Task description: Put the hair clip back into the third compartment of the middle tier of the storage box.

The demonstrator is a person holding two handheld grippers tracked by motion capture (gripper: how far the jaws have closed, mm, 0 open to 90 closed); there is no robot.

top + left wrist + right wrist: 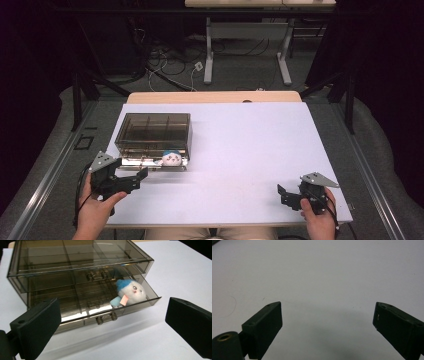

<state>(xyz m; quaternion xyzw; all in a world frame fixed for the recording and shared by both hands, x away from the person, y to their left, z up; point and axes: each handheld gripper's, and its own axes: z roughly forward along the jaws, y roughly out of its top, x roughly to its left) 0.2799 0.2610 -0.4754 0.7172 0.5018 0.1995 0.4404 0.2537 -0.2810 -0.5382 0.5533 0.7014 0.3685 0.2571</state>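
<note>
I hold my left gripper with its jaws spread wide and empty, just off the front of the smoky transparent drawer box at about ten o'clock on the white table, so it lines up with the bottom drawer that stands pulled out toward me. The small white plush toy with a blue cap lies inside that open drawer at its right end, which I judge is why I aim there, either to pick it or to push the drawer shut. My right gripper rests at about five o'clock, jaws likewise wide apart over bare table, kept clear of the work.
</note>
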